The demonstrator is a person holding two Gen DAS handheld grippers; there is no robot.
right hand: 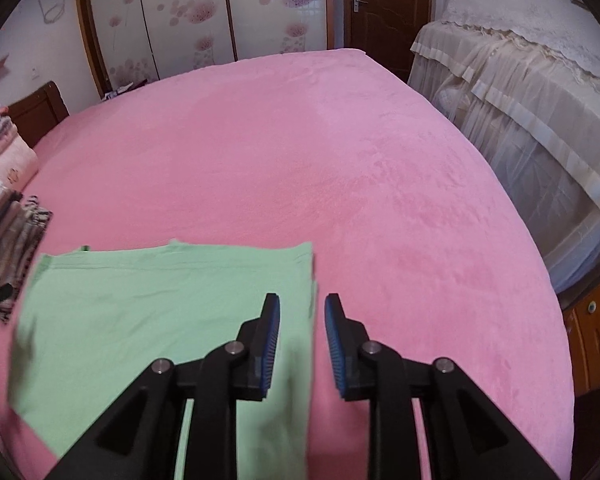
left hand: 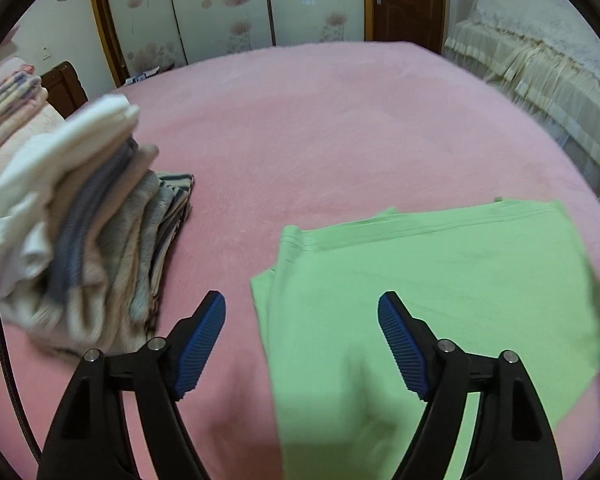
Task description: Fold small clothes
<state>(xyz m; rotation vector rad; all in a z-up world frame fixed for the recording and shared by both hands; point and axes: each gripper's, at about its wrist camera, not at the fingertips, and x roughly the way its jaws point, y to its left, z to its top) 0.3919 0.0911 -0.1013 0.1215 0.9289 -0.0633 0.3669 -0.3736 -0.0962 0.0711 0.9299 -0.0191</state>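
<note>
A light green garment (left hand: 440, 292) lies folded flat on the pink bed (left hand: 320, 140); it also shows in the right wrist view (right hand: 160, 312). My left gripper (left hand: 302, 312) is wide open and empty, above the garment's left edge. My right gripper (right hand: 302, 312) is open with a narrower gap, above the garment's right edge, holding nothing. Both have blue ribbed pads (left hand: 204, 344). The garment's near part is hidden under the gripper bodies.
A stack of folded clothes (left hand: 80, 240) stands on the bed to the left of the green garment, seen also at the left edge of the right wrist view (right hand: 8, 240). A lace-covered piece of furniture (right hand: 520, 120) stands right of the bed. Wardrobe doors (left hand: 220, 8) are behind.
</note>
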